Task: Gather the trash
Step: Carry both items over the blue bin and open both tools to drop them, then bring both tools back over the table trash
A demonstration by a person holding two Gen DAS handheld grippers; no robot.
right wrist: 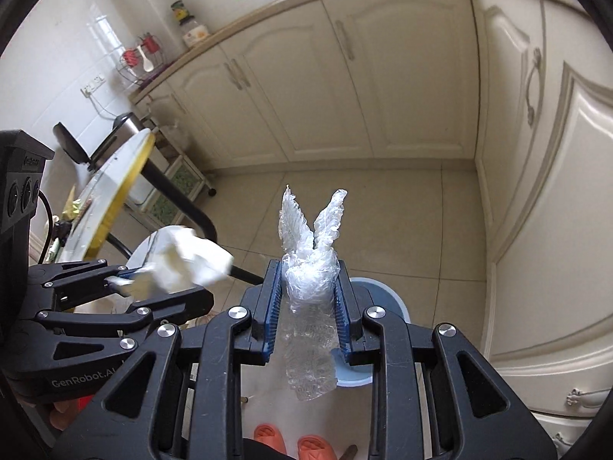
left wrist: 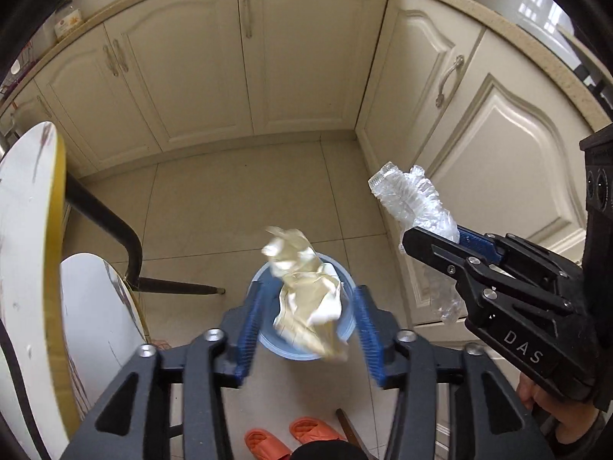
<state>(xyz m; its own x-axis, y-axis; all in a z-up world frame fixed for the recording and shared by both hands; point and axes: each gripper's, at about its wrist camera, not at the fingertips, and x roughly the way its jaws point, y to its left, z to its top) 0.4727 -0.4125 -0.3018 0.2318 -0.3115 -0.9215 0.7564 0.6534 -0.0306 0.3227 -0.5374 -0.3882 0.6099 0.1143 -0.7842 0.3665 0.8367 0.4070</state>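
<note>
Orange slippers [left wrist: 291,437] sit at the bottom edge of the left wrist view, nearest the camera, on the pale tiled floor [left wrist: 214,207]. Just above them the left gripper [left wrist: 306,329] fills the lower middle of that frame with its blue pads [left wrist: 249,337] spread apart; a crumpled cream wrapper [left wrist: 310,295] sits between them without either pad pressing on it, directly over the light blue bin [left wrist: 264,341] whose rim shows behind it. In the right wrist view the right gripper [right wrist: 306,306] occupies the lower middle, its pads clamped on a crushed clear plastic bottle [right wrist: 308,280] wrapped in thin film, two film tips standing up above the fingers and the bottle's body hanging below them, in front of the same bin. At the right of the left wrist view this gripper appears side-on, bottle pointing to the upper left. A round white table with a yellow edge [left wrist: 57,230] and a dark curved leg fills the left of that frame. Farthest off, cream cabinets [left wrist: 306,57] run across the top under a beige countertop [right wrist: 245,23], where a jar [right wrist: 191,27] stands at the upper left of the right wrist view.
</note>
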